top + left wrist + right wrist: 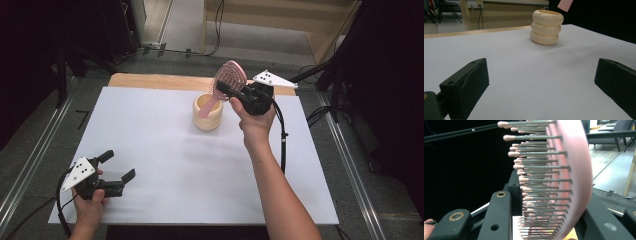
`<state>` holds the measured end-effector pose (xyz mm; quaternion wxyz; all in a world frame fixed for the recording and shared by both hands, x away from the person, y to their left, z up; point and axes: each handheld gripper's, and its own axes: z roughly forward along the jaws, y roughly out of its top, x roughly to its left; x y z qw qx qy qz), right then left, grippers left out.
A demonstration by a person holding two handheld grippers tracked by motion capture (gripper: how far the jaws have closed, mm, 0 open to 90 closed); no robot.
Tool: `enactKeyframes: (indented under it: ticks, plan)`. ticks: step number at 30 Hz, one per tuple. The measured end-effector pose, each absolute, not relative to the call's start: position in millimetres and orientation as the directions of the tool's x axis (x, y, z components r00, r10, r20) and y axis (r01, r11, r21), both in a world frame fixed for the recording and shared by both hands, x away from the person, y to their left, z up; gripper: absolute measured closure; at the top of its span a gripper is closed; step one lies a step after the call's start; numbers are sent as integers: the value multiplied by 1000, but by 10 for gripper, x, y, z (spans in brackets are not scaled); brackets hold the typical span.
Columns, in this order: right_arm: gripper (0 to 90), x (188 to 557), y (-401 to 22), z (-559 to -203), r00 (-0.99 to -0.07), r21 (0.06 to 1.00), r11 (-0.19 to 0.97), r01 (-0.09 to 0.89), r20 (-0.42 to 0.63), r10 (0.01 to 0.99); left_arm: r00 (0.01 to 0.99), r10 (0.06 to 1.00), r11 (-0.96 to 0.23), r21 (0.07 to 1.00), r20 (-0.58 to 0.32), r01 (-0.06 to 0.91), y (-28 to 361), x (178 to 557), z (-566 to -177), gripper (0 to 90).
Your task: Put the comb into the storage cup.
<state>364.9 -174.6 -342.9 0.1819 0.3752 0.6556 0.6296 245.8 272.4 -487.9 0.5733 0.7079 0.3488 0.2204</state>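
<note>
A: Where does the pink plastic hairbrush with grey, pink-tipped bristles stand right now?

B: It is clamped in the right gripper, whose jaws are closed on the brush's head; in the right gripper view the bristles sit squeezed between the two black jaws. The brush is tilted, its handle pointing down into the mouth of the cream, ribbed, three-ring holder at the far middle of the white table.

A: So is it in or not?

B: Partly, I judge. The handle tip seems to be at or just inside the rim, but the head is held well above the holder, so the brush has not been let go. Whether the handle touches the bottom, I cannot tell.

A: And the other hand?

B: The left gripper rests low near the table's near left corner, its jaws spread wide with nothing between them, well apart from the holder.

A: What is left, then?

B: Probably lowering the brush until the holder bears it, then opening the jaws and pulling the hand clear.
</note>
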Motion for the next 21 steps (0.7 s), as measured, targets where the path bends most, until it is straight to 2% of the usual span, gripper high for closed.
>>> enactKeyframes:
  ticks: [21]
  plan:
    - [615, 3817, -1755, -3417, -624, 964, -89, 251, 232, 746, 665, 743, -111, 965, -79, 238, 2715, 2457, -4878, 0]
